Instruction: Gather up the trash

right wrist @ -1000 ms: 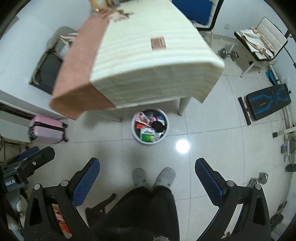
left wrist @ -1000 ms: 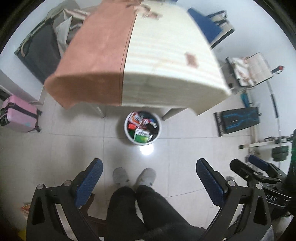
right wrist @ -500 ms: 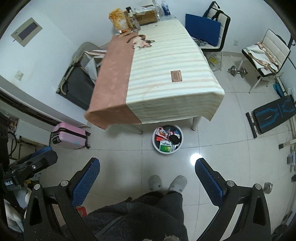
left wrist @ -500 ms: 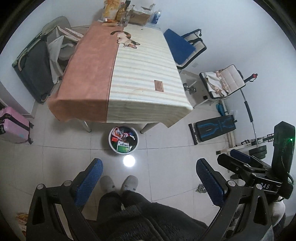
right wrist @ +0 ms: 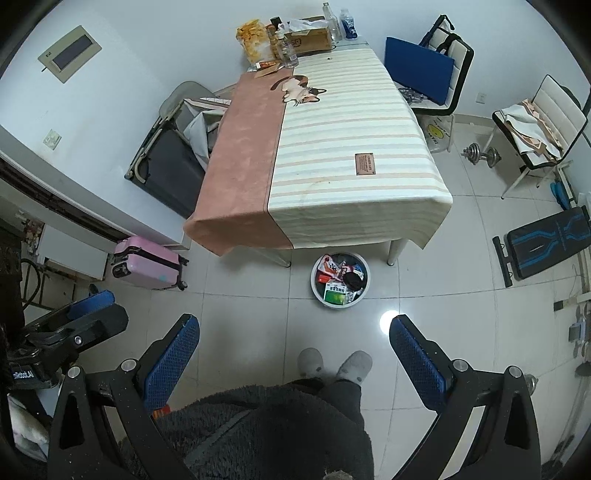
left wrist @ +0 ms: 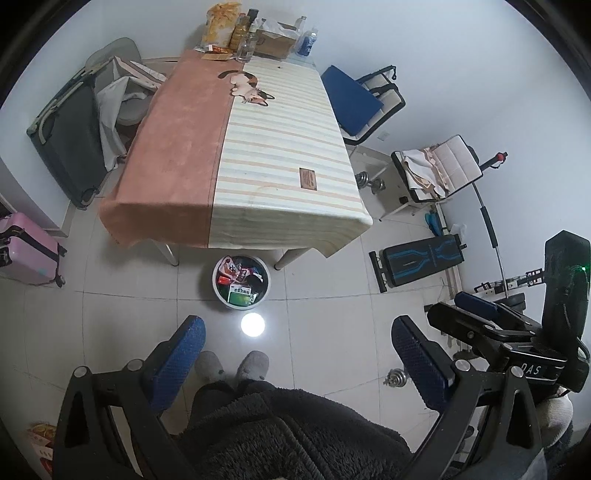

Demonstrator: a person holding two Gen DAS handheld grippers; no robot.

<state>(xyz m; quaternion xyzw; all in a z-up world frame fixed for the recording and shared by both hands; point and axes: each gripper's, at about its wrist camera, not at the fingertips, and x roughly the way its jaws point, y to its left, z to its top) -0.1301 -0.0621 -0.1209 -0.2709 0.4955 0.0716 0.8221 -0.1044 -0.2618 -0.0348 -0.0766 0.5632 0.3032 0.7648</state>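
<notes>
A round white trash bin (left wrist: 221,293) stands on the tiled floor under the table's near edge, filled with wrappers and a green box (left wrist: 242,297); it also shows in the right wrist view (right wrist: 316,291). My left gripper (left wrist: 297,336) is open and empty, held high above the floor. My right gripper (right wrist: 293,334) is open and empty too, at a similar height. Both look down on the bin and the person's slippers (left wrist: 232,365). The other gripper shows at each view's edge.
A long table (left wrist: 258,158) with a pink and striped cloth carries snack bags, bottles and a box at its far end (left wrist: 255,35). Around it stand a pink suitcase (left wrist: 26,251), a folded cot, chairs (left wrist: 365,99), a weight bench (left wrist: 417,262) and dumbbells.
Both grippers have risen and pulled back from the table. The bin and table look smaller and farther, and the whole tabletop has come into view. Jaws stayed open.
</notes>
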